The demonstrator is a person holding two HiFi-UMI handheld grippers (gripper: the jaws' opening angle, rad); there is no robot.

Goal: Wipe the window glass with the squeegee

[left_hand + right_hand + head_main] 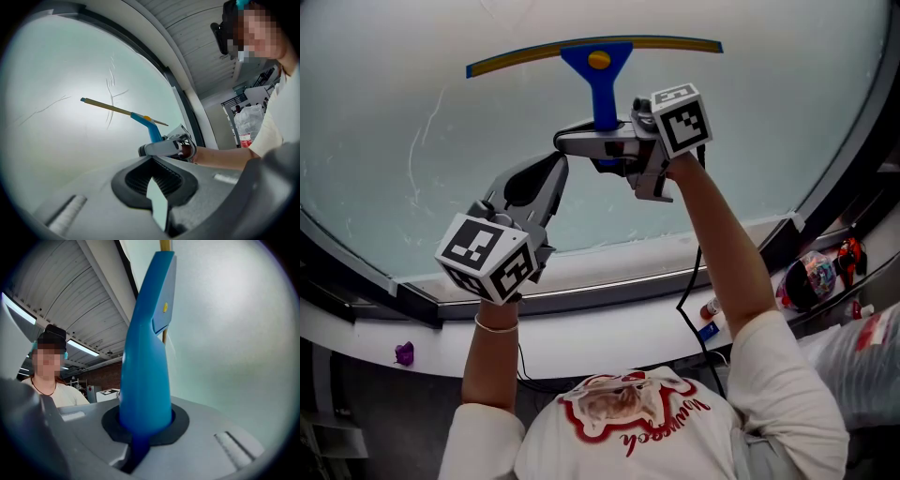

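The squeegee (598, 58) has a blue handle and a long yellow-edged blade that lies level across the window glass (412, 112), high in the head view. My right gripper (606, 142) is shut on the lower end of that handle (145, 357), which rises straight out of the jaws (145, 425). My left gripper (555, 165) sits just below and left of it, shut with nothing between its fingers, its tip close to the right gripper. From the left gripper view (157, 187) the squeegee (140, 117) and right gripper (164, 147) show ahead against the glass (56, 131).
Thin streaks (422, 141) mark the glass at the left. A white sill and dark frame (628, 281) run below the window. A cable (694, 281) hangs from the right gripper. A small purple object (404, 353) sits low left; bags and clutter (811, 277) stand at the right.
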